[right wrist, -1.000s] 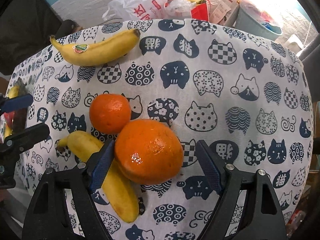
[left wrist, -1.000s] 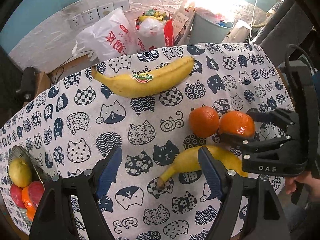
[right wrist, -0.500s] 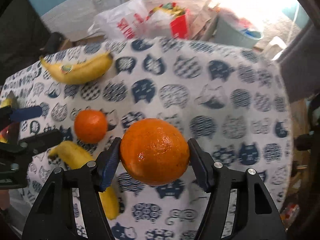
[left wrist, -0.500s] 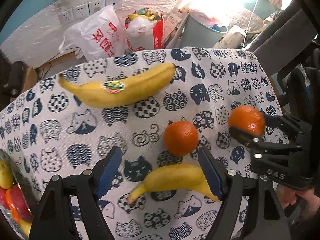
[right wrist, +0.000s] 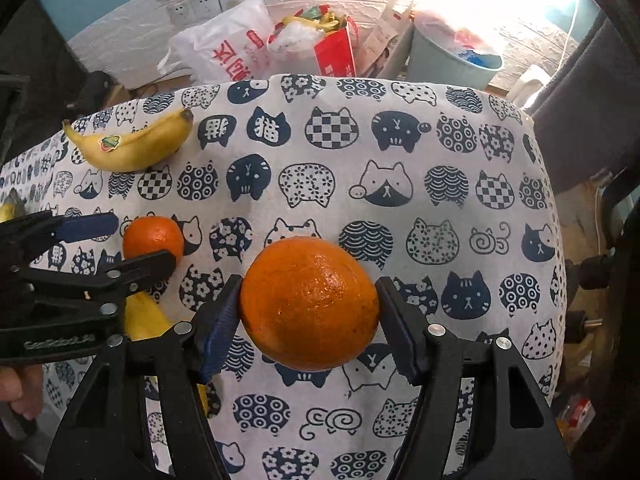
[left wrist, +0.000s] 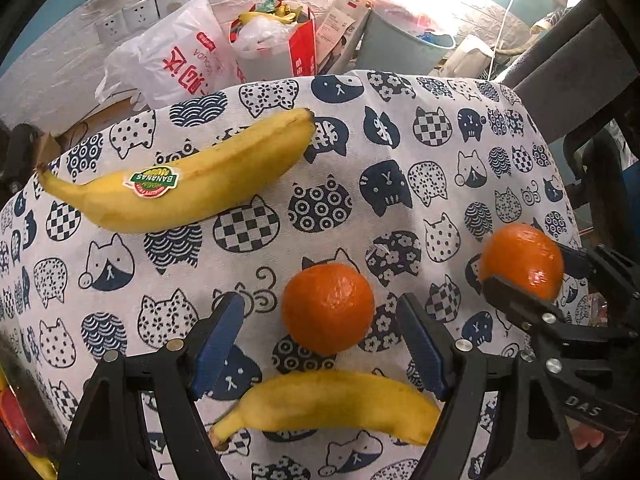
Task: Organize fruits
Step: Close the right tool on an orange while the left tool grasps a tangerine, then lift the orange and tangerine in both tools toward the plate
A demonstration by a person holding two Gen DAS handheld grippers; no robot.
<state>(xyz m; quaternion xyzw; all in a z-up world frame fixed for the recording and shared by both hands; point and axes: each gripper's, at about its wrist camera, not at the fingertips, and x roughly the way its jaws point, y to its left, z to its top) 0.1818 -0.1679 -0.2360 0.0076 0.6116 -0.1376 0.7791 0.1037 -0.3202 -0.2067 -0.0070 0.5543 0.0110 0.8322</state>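
**Right gripper clamped, left gripper spread**

The right gripper (right wrist: 310,312) has both blue pads pressed against the sides of an orange (right wrist: 309,303), holding it above the tabletop (right wrist: 400,152), toward its right edge. The left gripper (left wrist: 320,340) hangs low over the near edge of the tabletop with its fingers spread wide and touching nothing. A bare hand (right wrist: 20,392) grips the left gripper's handle from behind.

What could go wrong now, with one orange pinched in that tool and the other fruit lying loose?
The held orange is round and gripped only at its sides by the right tool; it could slip and roll. The open left tool straddles the second orange, just above the near banana; closing there might nudge either fruit.
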